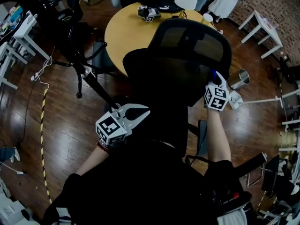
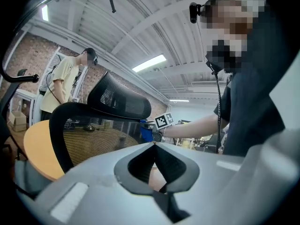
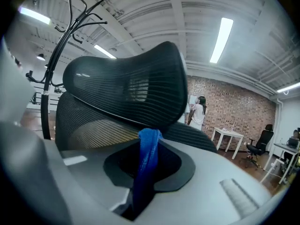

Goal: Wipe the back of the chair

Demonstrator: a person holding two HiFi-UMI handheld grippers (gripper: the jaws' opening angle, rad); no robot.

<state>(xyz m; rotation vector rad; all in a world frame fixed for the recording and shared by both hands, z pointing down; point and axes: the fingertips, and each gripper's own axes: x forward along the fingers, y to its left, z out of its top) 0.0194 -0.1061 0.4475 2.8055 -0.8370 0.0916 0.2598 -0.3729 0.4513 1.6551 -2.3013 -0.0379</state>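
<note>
Your right gripper (image 1: 214, 78) has its jaws clamped tight on a bunched strip of blue cloth (image 3: 149, 156). It holds the cloth up at the right edge of the black mesh office chair (image 1: 161, 71), just below the curved headrest (image 1: 192, 41). Your left gripper (image 1: 143, 114) hangs beside the lower left of the chair's back, its jaw tips pressed together with nothing between them. The round yellow wooden table (image 1: 124, 29) stands just beyond the chair.
</note>
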